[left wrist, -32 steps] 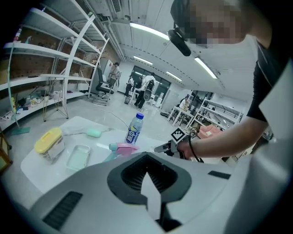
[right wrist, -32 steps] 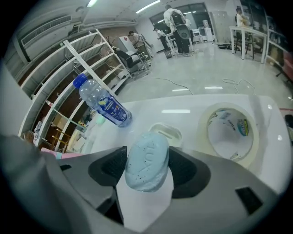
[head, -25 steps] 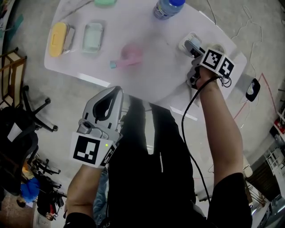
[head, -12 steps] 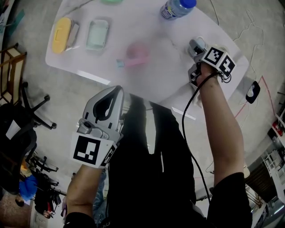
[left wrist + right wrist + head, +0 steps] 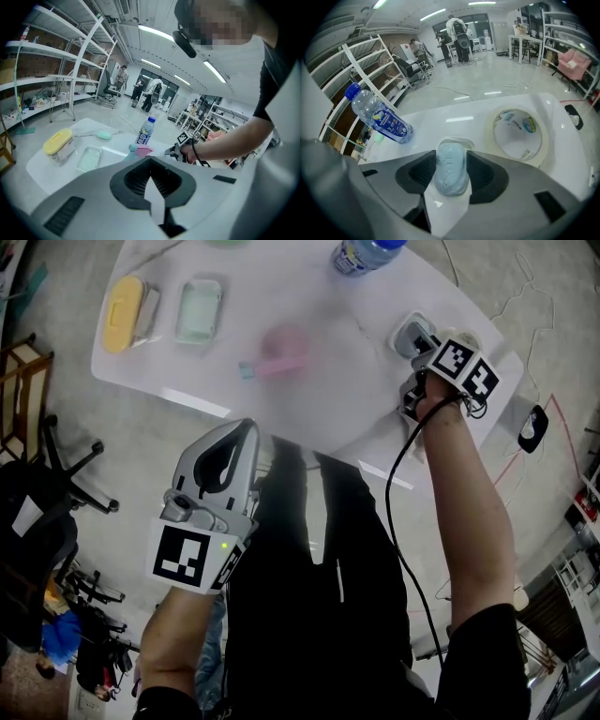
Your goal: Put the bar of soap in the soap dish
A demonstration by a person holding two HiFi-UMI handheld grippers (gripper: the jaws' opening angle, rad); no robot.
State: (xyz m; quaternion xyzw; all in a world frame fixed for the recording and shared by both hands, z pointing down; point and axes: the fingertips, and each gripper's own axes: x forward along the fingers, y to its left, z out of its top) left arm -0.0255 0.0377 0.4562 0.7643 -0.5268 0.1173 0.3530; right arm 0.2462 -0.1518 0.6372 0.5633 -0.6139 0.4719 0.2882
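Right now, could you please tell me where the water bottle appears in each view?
Head view: water bottle, top edge, right of centre.
Left gripper view: bottle, near centre.
Right gripper view: bottle, left side.
Shared landmark: white table beneath it.

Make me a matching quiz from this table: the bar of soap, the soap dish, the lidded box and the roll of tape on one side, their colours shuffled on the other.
Things:
1. bar of soap
2. soap dish
3. lidded box
4. roll of tape

Colours:
A. yellow
B. cream-white
C. pale blue
D. mint green

Pairs: 1-C, 2-D, 3-A, 4-B
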